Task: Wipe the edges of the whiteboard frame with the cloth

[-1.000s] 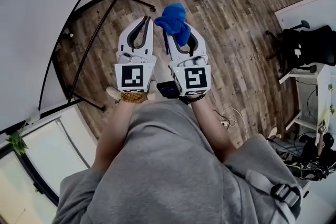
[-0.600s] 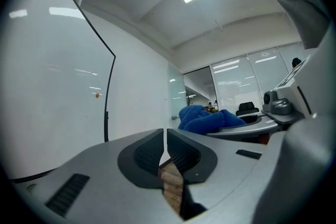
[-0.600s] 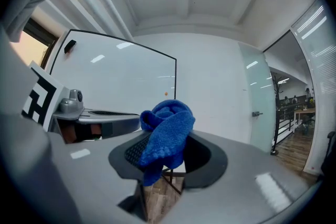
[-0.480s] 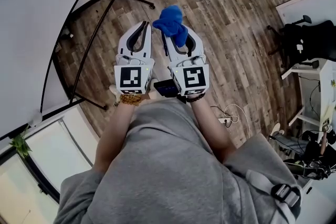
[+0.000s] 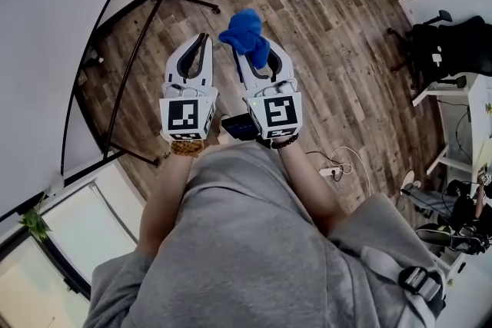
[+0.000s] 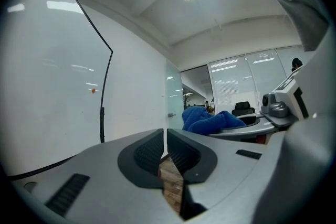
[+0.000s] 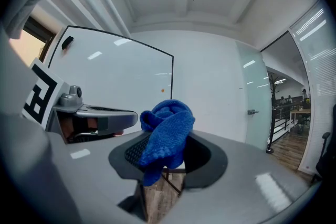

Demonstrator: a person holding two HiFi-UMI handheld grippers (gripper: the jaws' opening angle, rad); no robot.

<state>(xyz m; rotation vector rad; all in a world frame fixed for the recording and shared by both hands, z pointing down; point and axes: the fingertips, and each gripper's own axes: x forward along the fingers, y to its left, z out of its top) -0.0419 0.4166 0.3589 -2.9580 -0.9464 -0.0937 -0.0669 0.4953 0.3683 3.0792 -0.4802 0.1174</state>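
Right gripper clamps the blue cloth at its tips, ready for wiping – left gripper, shut and empty, hovers near the whiteboard frame.

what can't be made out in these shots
Head view: most of the whiteboard frame, cut off by the left and top edges.
Head view: the right claw tips, covered by the blue cloth it grips.
Left gripper view: the whiteboard's bottom edge, behind the left claw body.
Both gripper views: the orange dot on the board, too small to identify.
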